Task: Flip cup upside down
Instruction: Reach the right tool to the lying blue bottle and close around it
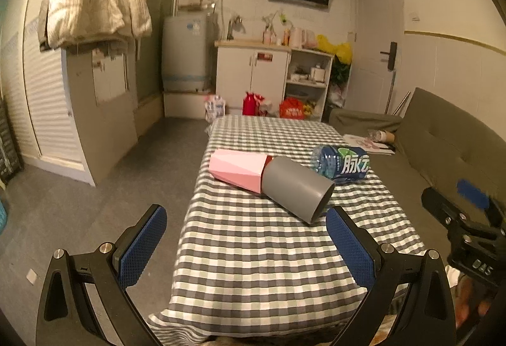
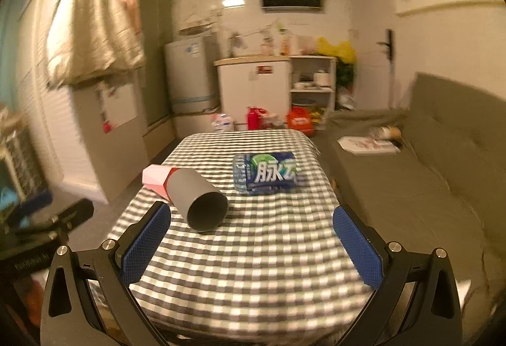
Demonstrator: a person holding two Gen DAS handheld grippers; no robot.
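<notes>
Your two grippers hover at the near end of a checked-cloth table (image 2: 253, 267), both with fingers spread wide and holding nothing, while the grey cup (image 2: 199, 199) lies on its side ahead of them, its open mouth turned toward you. In the right wrist view the cup sits at about 11 o'clock from the right gripper (image 2: 251, 243), just beyond its left pad; in the left wrist view it lies at roughly 1 o'clock from the left gripper (image 1: 246, 246), its rim close to that gripper's right pad. The cup's closed end looks to be touching a pink faceted box (image 1: 237, 169), also on its side, though the views do not settle it, and a blue-labelled water bottle (image 2: 268, 176) lies just beyond at 12 o'clock in the right view. The risks, as a judgement: a round cup on its side may roll if a pad nudges it before both pads close, likely toward the bottle or the table's edge. A grip too near the rim could let it pivot and slip as you turn it. The loose cloth may bunch or slide under the rim when you set it mouth-down, leaving it tilted. Lifting carelessly could also drag the pink box along.
</notes>
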